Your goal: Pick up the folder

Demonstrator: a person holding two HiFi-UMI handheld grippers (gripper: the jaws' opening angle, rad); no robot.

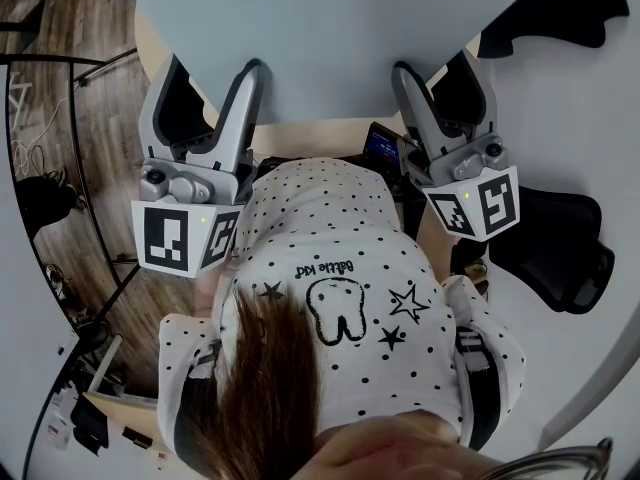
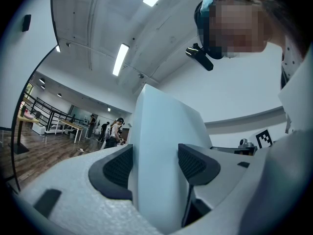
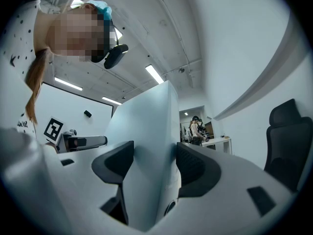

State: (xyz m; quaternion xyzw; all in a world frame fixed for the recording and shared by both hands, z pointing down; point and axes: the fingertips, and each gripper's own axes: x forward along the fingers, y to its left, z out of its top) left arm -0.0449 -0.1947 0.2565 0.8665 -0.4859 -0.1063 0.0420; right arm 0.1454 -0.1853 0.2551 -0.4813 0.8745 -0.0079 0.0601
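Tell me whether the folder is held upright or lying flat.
Held upright: the left tongs and right tongs each clamp an edge of the folder, and it rises edge-on above both.

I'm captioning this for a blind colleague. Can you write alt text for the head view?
A person holds up a pale grey-blue folder by its lower edge, the left gripper and the right gripper each shut on it. Below is their white shirt with dots and stars; wooden floor shows at left.
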